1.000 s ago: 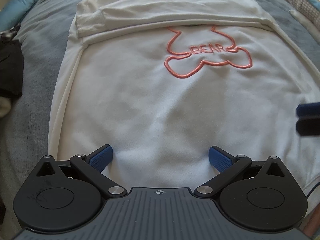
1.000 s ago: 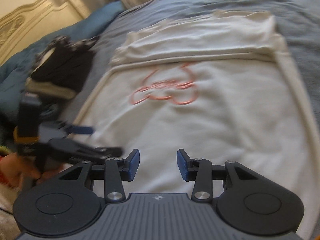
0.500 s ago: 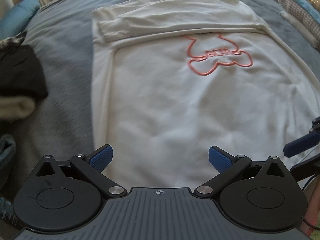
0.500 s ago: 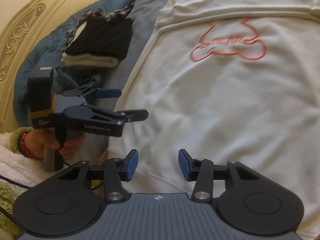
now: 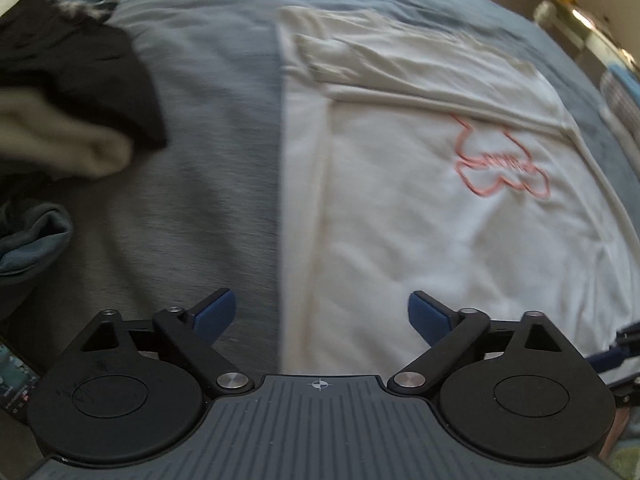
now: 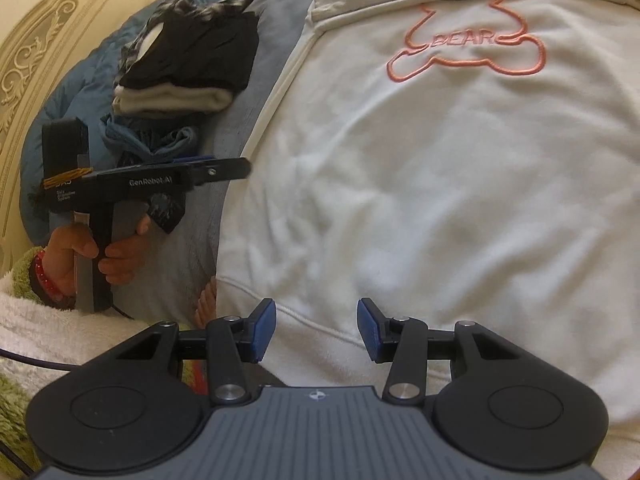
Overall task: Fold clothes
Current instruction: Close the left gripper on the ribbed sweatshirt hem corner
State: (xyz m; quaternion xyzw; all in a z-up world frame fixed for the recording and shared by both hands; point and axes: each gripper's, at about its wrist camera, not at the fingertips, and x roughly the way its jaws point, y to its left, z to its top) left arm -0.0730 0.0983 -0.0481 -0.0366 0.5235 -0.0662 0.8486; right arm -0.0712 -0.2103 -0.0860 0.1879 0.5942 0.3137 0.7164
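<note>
Cream fleece sweatshirt [image 6: 440,184] with a coral stitched bear outline [image 6: 468,44] lies flat on the grey-blue bed [image 5: 192,168], its sleeves folded across the top. Beside it sits a soft stack of folded black and beige garments [image 6: 188,64]. Left gripper [image 5: 322,314] fingers spread wide, empty; right gripper [image 6: 316,328] fingers moderately parted, empty, over the ribbed hem.

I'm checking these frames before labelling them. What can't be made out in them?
- Lettering inside the pink outline on the sweatshirt: smeared by motion blur in the left wrist view.
- Sweatshirt's right side: cut off by the frame edge in the right wrist view.
- Sweatshirt's bottom edge: partly hidden behind the right tongs.
- Clothes pile: blurred and cropped in the left wrist view.
- Right tongs in the left wrist view: only a sliver at the edge.
</note>
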